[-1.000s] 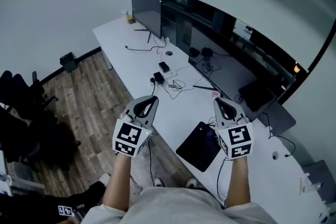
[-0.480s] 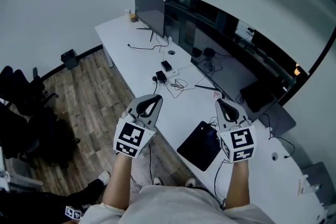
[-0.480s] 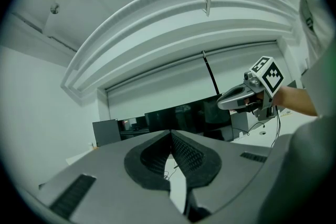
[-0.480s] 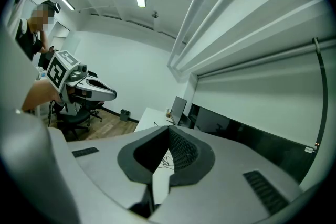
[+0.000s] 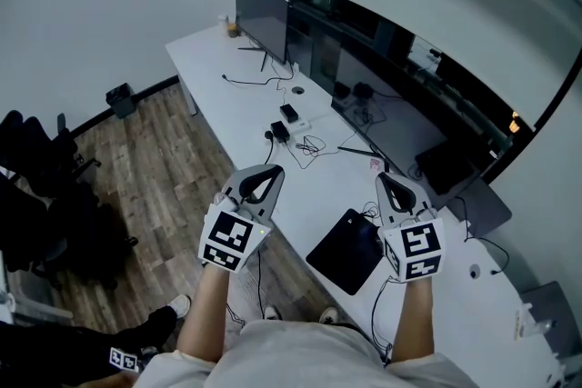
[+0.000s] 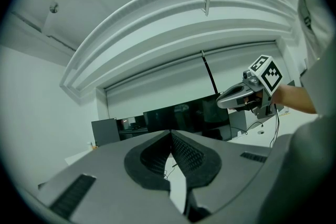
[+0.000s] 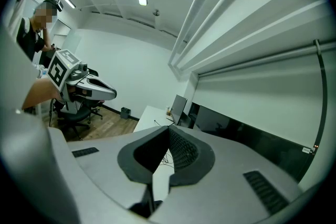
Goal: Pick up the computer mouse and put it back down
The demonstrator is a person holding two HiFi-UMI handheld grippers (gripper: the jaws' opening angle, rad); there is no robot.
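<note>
- Plainly, both jaw pairs are pressed together with nothing between them.
- The left gripper (image 5: 270, 170) hangs at the white desk's (image 5: 227, 100) near edge.
- The right gripper (image 5: 383, 178) is above the desk, beside a black mouse pad (image 5: 341, 254).
- The computer mouse can't be made out.

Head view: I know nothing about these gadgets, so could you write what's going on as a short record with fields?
Left gripper: jaws together, nothing held, near the desk's edge
Right gripper: jaws together, nothing held, above the desk beside the mouse pad
Desk: white, long, with loose cables
Mouse pad: black, lying flat on the desk
Monitor: dark, at the far end
Computer mouse: cannot pick one out for certain
</note>
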